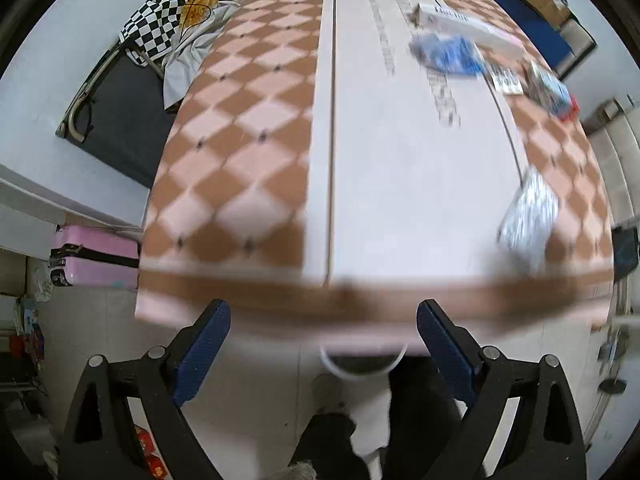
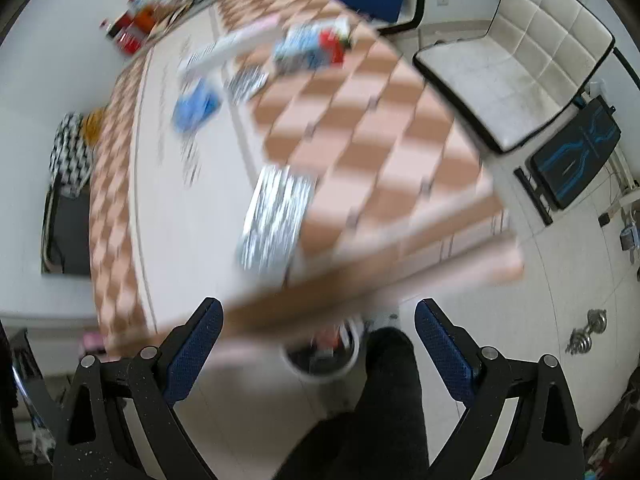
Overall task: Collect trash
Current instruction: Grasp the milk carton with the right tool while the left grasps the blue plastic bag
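Observation:
Both views are motion-blurred. A silver foil wrapper (image 1: 528,212) (image 2: 276,220) lies near the table's near edge. Farther back lie a blue crumpled wrapper (image 1: 448,54) (image 2: 196,108), a long white box (image 1: 468,26) (image 2: 228,46), a small printed packet (image 1: 507,80) (image 2: 248,80) and a blue-and-red package (image 1: 554,90) (image 2: 312,48). A white-rimmed trash bin (image 1: 362,364) (image 2: 324,356) stands on the floor under the table's edge. My left gripper (image 1: 323,320) is open and empty above the near edge. My right gripper (image 2: 318,320) is open and empty, also above the edge.
The table (image 1: 248,128) has a brown-and-pink checkered cloth with a white centre strip. A pink suitcase (image 1: 94,258) and a cot with checkered cloth (image 1: 156,24) stand left. A white bench seat (image 2: 516,56), dumbbell (image 2: 588,332) and the person's dark leg (image 2: 388,400) are right.

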`<action>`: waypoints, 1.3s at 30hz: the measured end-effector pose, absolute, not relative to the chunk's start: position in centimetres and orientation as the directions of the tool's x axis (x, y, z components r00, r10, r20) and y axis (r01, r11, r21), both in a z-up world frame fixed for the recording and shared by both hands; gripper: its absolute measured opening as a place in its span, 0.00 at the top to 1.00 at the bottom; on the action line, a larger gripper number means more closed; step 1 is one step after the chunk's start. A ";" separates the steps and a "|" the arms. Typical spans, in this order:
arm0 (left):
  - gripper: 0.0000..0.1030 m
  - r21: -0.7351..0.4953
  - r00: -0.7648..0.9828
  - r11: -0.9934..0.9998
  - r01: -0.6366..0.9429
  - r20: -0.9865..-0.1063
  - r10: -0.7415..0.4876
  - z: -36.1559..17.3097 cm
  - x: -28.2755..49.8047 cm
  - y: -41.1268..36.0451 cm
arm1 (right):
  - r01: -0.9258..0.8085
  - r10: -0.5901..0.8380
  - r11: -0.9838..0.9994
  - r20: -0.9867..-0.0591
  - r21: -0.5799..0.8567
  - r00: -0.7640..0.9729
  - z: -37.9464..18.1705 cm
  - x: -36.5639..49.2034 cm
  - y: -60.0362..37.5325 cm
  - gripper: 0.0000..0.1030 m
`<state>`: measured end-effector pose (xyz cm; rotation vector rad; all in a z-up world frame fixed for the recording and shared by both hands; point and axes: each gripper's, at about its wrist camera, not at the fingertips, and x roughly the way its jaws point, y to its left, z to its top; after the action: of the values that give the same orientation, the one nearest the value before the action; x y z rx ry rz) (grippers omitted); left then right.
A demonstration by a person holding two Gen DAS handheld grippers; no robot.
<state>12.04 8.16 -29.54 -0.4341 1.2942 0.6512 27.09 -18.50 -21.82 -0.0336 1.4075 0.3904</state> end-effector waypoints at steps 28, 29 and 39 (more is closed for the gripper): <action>0.80 0.000 0.105 0.727 -0.687 -0.989 0.099 -34.8 40.6 17.7 | -0.378 0.082 0.923 -0.996 0.070 0.018 -33.5 56.7 -1.9 0.10; 0.82 0.004 0.109 0.734 -0.679 -0.988 0.107 -34.5 40.5 17.4 | -0.380 0.093 0.922 -0.995 0.078 0.020 -33.4 56.7 -2.2 0.10; 0.93 0.054 0.152 0.763 -0.644 -0.969 0.197 -29.9 35.5 13.3 | -0.388 0.154 0.914 -0.987 0.122 0.052 -30.7 54.3 -4.0 0.10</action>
<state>35.46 13.27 -29.87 -0.4200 1.2861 0.6288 54.31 -4.03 -30.73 -0.1952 1.4643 0.4157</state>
